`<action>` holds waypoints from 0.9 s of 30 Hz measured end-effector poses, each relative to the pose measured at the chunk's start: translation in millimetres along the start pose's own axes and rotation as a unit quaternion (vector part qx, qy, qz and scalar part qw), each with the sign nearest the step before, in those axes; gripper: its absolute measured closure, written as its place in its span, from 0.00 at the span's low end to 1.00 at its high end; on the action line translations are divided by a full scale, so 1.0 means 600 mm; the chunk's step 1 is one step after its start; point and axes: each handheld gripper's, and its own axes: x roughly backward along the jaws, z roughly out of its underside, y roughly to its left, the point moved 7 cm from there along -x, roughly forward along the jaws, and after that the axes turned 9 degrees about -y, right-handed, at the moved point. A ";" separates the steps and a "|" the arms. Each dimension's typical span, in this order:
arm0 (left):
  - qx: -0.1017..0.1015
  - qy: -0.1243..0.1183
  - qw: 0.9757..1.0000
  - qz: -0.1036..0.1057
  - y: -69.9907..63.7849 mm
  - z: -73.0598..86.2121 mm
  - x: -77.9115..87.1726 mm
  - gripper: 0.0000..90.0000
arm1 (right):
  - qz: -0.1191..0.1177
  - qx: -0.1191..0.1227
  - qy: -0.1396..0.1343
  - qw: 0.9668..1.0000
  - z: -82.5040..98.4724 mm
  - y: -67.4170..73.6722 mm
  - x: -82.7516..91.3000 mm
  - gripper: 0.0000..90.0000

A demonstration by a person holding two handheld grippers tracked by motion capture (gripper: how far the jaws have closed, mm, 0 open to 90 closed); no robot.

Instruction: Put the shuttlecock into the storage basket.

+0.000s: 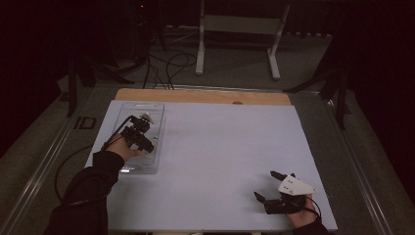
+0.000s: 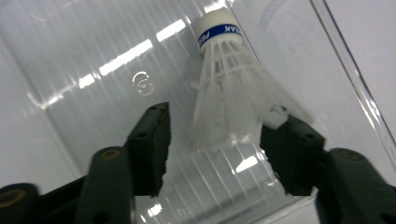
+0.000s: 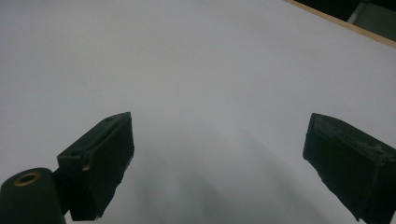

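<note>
The jaws of the left gripper (image 2: 212,140) stand parted around the feather skirt of a white shuttlecock (image 2: 229,93). In the left gripper view the jaw on the right of the picture touches the skirt's edge, while the other stands a little clear of it, so the grip is not closed. The shuttlecock lies in a clear plastic tray (image 1: 125,164) at the left of the white table sheet (image 1: 220,147). Its long axis runs away from the gripper, the cork head with a blue band pointing forward and the open skirt toward the jaws. In the high view the left gripper (image 1: 145,128) hangs over the tray's middle, the shuttlecock (image 1: 146,117) just beyond it. The right gripper (image 3: 217,161) rests near the sheet's front right corner, well apart from the tray, its jaws spread wide over bare sheet with nothing between them.
</note>
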 end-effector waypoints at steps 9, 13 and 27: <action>-0.009 -0.013 1.000 0.001 -0.001 0.018 0.028 0.29 | 0.001 0.000 0.003 1.000 0.000 0.000 0.000 0.10; -0.011 -0.027 1.000 0.007 -0.006 0.019 0.044 0.28 | 0.001 0.002 0.004 1.000 0.000 0.001 0.000 0.10; 0.000 -0.059 0.998 0.014 -0.017 0.011 0.083 0.08 | 0.002 0.004 0.004 1.000 0.000 0.000 0.000 0.10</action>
